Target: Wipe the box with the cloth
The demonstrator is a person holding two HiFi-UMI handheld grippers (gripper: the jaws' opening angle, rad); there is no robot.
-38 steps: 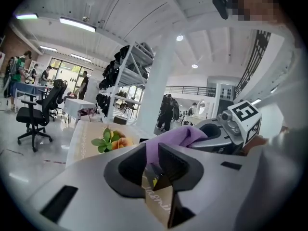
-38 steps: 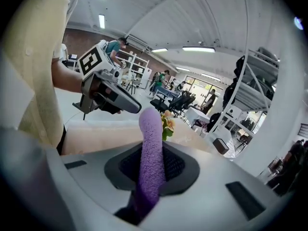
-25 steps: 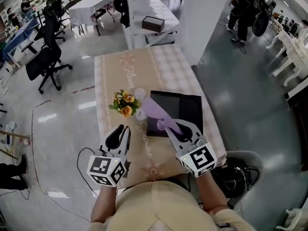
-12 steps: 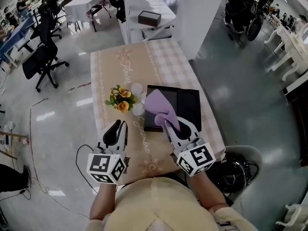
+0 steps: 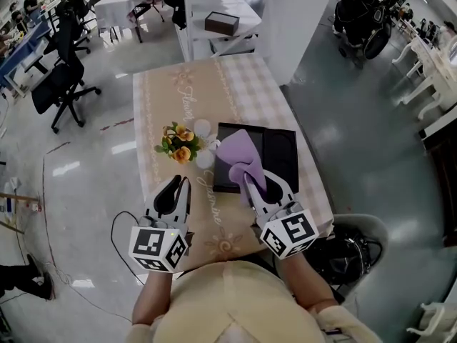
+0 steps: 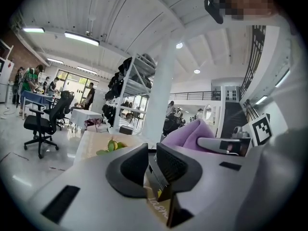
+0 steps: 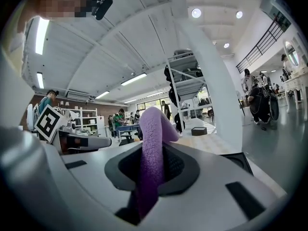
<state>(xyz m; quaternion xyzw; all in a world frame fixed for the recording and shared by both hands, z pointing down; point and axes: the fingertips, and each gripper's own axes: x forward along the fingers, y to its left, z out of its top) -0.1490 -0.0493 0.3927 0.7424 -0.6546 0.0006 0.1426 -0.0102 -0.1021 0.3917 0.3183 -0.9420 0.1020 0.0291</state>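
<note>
A flat black box point(image 5: 280, 156) lies on the right half of the beige-clothed table point(image 5: 171, 98). The purple cloth point(image 5: 238, 152) is bunched over the box's left part, and my right gripper point(image 5: 258, 182) is shut on its near end. In the right gripper view the cloth point(image 7: 153, 143) rises from between the jaws of the right gripper point(image 7: 153, 166), with the box point(image 7: 238, 161) to the right. My left gripper point(image 5: 178, 186) hovers over the table left of the box. Its jaws have just been closing, and in the left gripper view a thin gap remains in the left gripper point(image 6: 151, 153) with nothing held.
A small bunch of yellow flowers point(image 5: 178, 143) with white round pieces stands just left of the box. A white shelf rack point(image 5: 214, 13) and a white pillar point(image 5: 300, 20) stand beyond the table's far end. Office chairs point(image 5: 61, 84) are at the left, a grey seat point(image 5: 360, 245) at my right.
The cloth, stretched out toward the flowers before, is now gathered over the box's left part. My right gripper has rolled while holding it. The left gripper has stayed in place.
</note>
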